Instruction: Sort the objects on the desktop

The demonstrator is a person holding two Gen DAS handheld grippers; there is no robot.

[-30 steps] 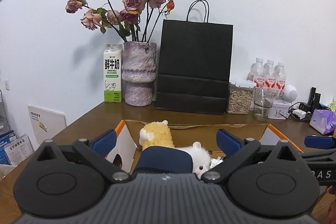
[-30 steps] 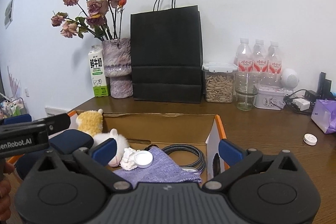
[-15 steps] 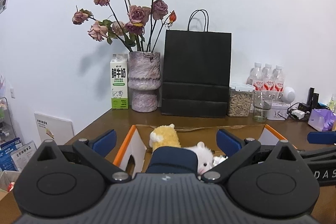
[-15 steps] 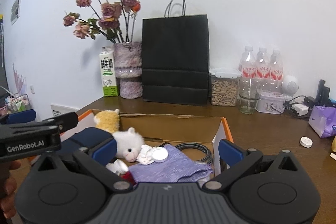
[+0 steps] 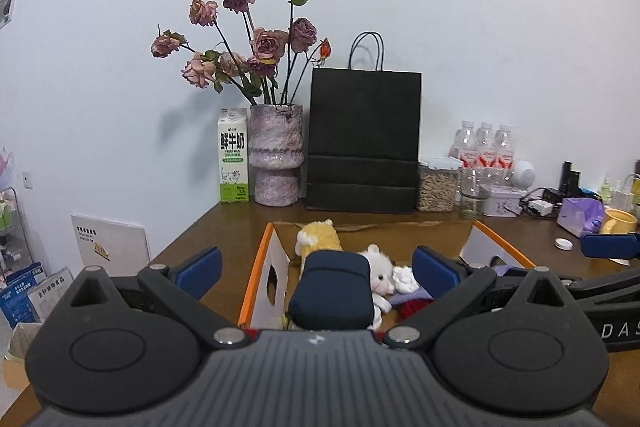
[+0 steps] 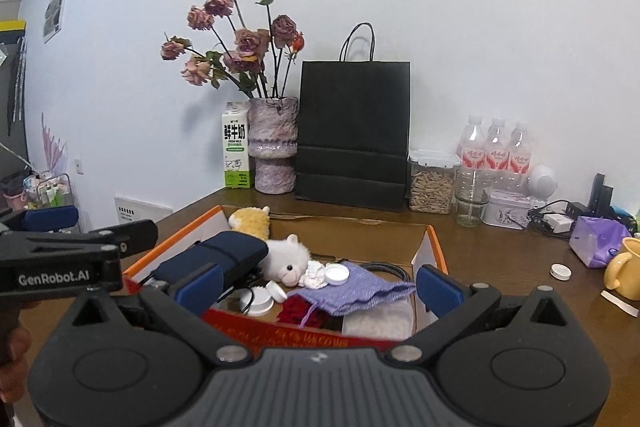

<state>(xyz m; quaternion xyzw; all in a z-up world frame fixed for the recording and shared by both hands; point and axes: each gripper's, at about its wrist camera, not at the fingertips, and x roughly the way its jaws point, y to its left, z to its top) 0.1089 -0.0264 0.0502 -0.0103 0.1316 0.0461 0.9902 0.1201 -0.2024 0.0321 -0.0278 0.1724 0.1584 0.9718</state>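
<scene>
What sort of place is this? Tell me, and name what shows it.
Probably a home or small office desk against a wall: a vase of dried roses, a milk carton, water bottles and a charger tangle crowd it.

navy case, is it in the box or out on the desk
In the box. The navy case lies inside the orange-edged cardboard box, beside the white plush; both grippers are open and hold nothing.

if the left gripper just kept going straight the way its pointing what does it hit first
Most likely the dark blue padded case, which sits dead centre between the open fingers of the left gripper, in the orange-edged cardboard box. The white plush toy lies just beyond it. Depth is hard to judge here.
</scene>
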